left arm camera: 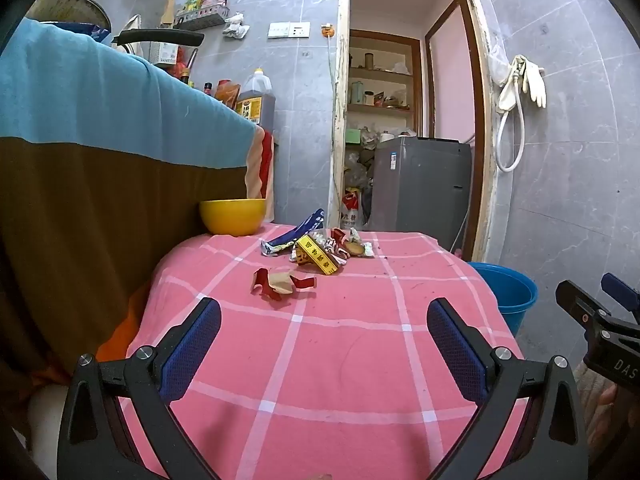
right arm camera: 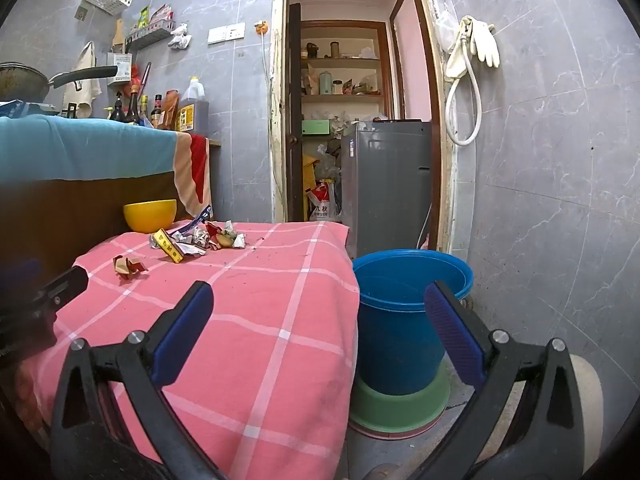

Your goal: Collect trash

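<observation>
A heap of crumpled wrappers [left arm camera: 320,248] [right arm camera: 196,238] lies at the far end of the pink checked tablecloth [left arm camera: 340,360] [right arm camera: 260,300], with a yellow strip [left arm camera: 320,258] across it. A red and tan torn wrapper [left arm camera: 280,282] [right arm camera: 128,266] lies alone, nearer. My left gripper [left arm camera: 324,320] hovers open over the near part of the cloth, well short of the trash. My right gripper [right arm camera: 318,304] is open over the table's right edge. A blue bucket [right arm camera: 404,320] [left arm camera: 510,292] stands on the floor to the right of the table.
A yellow bowl [left arm camera: 232,216] [right arm camera: 150,214] sits at the table's far left corner. A draped counter [left arm camera: 100,128] with bottles rises on the left. Beyond the table an open doorway [right arm camera: 352,100] shows a grey appliance [right arm camera: 388,184]. The bucket rests in a green basin [right arm camera: 396,404].
</observation>
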{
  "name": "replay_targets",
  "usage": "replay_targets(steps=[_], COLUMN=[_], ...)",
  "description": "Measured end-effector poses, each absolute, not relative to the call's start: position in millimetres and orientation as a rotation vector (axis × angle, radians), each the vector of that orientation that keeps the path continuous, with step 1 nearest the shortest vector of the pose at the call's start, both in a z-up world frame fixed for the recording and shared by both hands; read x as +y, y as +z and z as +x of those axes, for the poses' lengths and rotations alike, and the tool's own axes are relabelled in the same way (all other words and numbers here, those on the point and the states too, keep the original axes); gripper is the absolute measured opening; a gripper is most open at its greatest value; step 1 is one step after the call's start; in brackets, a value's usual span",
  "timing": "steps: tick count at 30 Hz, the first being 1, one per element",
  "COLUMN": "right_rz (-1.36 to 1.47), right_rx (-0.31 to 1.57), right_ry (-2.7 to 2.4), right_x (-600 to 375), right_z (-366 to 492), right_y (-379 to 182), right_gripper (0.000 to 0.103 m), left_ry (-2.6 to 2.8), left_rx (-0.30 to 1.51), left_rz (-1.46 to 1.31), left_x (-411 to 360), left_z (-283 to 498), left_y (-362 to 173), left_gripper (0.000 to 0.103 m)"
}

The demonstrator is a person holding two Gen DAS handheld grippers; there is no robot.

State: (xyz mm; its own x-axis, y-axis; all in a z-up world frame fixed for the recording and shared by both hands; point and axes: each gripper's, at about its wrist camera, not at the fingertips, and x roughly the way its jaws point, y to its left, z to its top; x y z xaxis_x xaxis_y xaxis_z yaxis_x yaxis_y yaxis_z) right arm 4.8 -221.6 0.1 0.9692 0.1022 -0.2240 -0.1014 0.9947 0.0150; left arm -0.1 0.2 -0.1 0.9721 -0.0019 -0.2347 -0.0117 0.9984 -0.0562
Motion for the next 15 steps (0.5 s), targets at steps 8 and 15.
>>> replay_targets(steps=[8, 15], right_rz=[0.002, 0.004], right_rx=[0.229, 0.226], right_ry=[0.102, 0.103], right_x=[-221.3, -221.4], right_z=[4.7, 4.2], right_y=[-0.1, 0.2], right_gripper=[0.103, 0.103], left_ry=[0.002, 0.000], left_rx=[0.244, 0.248], left_rz=[-0.067, -0.065], left_x=[3.1, 4.8], left_z=[-0.4, -0.3], left_y=[0.8, -5.3], left_gripper=[0.101, 0.101])
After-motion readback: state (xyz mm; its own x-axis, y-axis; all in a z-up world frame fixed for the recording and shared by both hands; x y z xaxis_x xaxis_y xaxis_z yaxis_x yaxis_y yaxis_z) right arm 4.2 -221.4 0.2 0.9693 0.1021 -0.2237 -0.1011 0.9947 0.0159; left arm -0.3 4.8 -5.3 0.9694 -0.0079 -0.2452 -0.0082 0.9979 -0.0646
